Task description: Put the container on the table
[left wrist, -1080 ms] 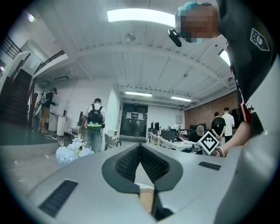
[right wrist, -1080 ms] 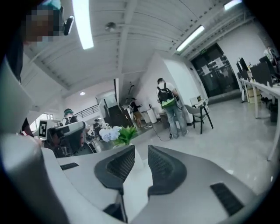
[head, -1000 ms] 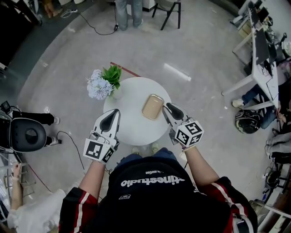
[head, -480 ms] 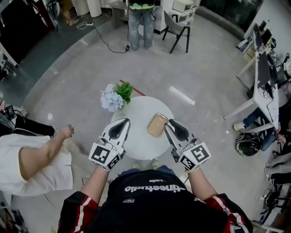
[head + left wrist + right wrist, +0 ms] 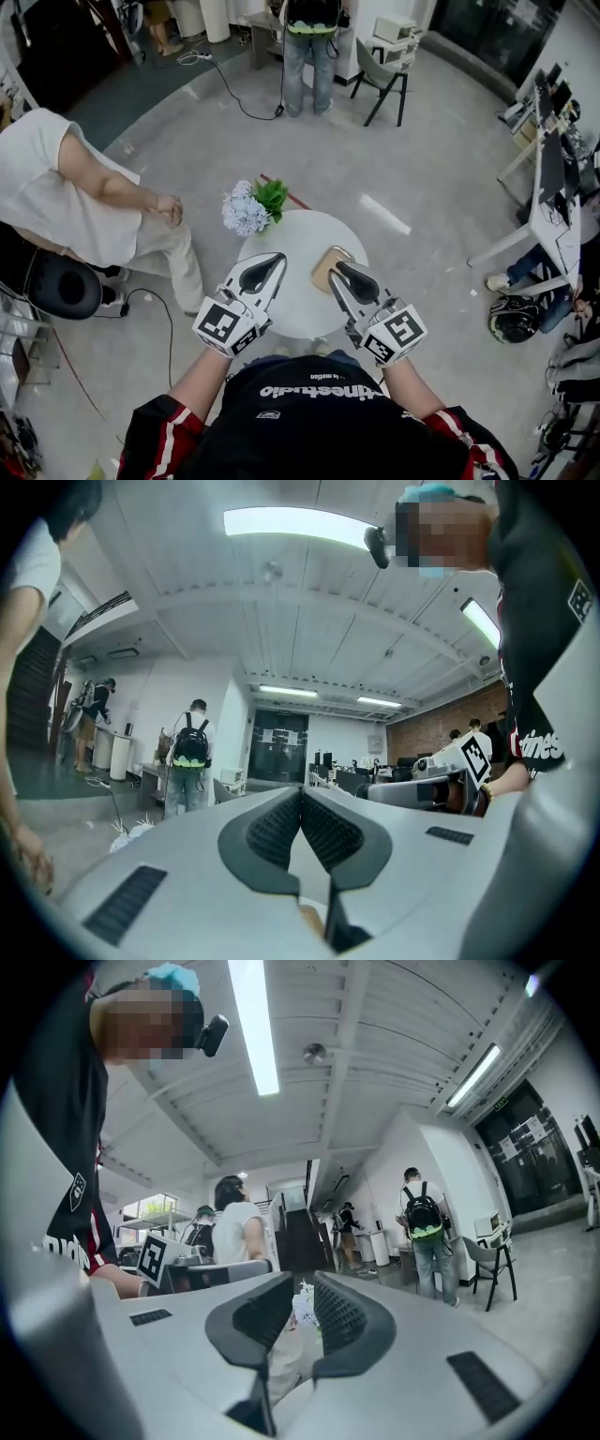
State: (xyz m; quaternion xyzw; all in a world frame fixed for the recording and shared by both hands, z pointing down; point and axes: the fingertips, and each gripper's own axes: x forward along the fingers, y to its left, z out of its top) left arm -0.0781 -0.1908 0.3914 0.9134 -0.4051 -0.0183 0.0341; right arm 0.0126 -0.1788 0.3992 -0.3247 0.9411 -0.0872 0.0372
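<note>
Status: container (image 5: 328,260) lies flat on the round white table (image 5: 298,246), on its right half, toward the near edge. Neither gripper touches it. Flowers (image 5: 251,207) stand at the table's far left edge, well apart from the container.

Left gripper (image 5: 278,259): held level over the near left part of the table. Its own view shows the jaws pressed together at the tips, with nothing between them.

Right gripper (image 5: 339,275): held level, its tip overlapping the container's near edge in the head view. I judge it sits above the container rather than on it, since its own view looks out across the room and not at the table top. Jaws stand apart with a narrow gap and have just been closing. Only the distant flowers show through the gap, and nothing is gripped.

Judgement on progress: the placing step looks complete, with the container resting on the table and released. Both grippers are empty and raised near the person's body. Nothing visible remains to be moved. What may be left is only to pull the grippers clear and confirm the container sits steady. It lies on its broad face, so tipping seems unlikely.

Bystanders: one person in a white shirt (image 5: 56,192) left of the table, another with a backpack (image 5: 311,23) at the far side of the room. Neither is near the container.
</note>
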